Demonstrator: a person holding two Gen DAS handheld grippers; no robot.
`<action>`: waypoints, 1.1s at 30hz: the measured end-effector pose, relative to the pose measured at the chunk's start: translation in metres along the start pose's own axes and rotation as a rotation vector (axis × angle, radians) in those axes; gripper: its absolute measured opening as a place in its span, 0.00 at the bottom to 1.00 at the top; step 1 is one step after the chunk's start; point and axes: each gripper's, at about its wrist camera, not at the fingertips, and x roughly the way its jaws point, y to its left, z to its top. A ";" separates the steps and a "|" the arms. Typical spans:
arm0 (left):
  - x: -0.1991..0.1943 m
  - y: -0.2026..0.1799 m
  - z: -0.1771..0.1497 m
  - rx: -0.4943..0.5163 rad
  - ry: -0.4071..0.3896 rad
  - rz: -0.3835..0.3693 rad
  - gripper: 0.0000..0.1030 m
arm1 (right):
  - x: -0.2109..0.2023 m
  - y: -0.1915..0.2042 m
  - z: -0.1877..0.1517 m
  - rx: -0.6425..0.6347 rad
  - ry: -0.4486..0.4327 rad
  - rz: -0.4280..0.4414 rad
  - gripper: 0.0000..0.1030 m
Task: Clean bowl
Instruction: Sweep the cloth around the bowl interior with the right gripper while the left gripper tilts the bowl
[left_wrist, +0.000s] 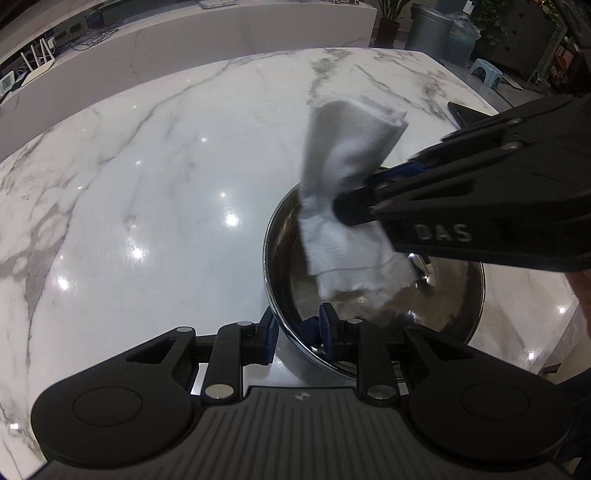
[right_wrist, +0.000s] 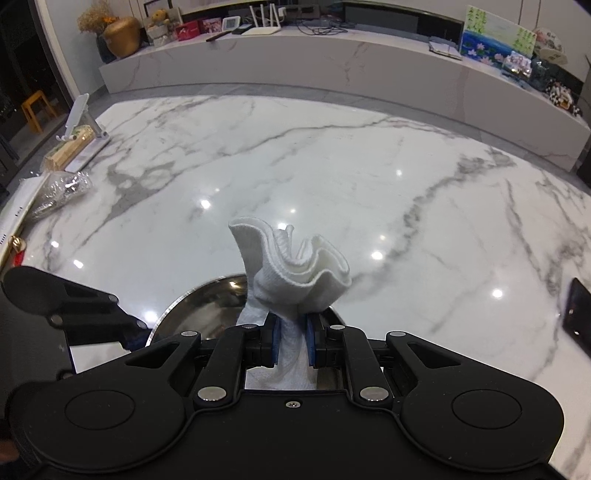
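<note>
My left gripper (left_wrist: 301, 332) pinches the near rim of the steel bowl (left_wrist: 284, 240), one finger outside the wall, one inside, fingers nearly closed on the thin edge. My right gripper (right_wrist: 291, 341) has its fingers clamped tight on a bunched white cloth (right_wrist: 295, 266), whose lower end hangs into the bowl. The bowl sits on the marble bench (left_wrist: 147, 184) toward my near side; wide bare bench lies ahead and left, with a dark flat object (right_wrist: 578, 314) near the right edge and clutter (right_wrist: 62, 192) at the far left edge.
</note>
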 end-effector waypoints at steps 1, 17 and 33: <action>0.000 0.000 0.000 0.000 0.000 0.001 0.21 | 0.001 0.001 0.001 0.002 0.000 0.009 0.12; -0.001 -0.003 -0.002 0.001 -0.001 0.000 0.23 | 0.016 -0.001 0.001 0.097 0.036 0.217 0.13; 0.000 -0.005 -0.001 0.007 0.003 0.002 0.26 | 0.014 0.004 -0.003 0.031 0.164 0.281 0.12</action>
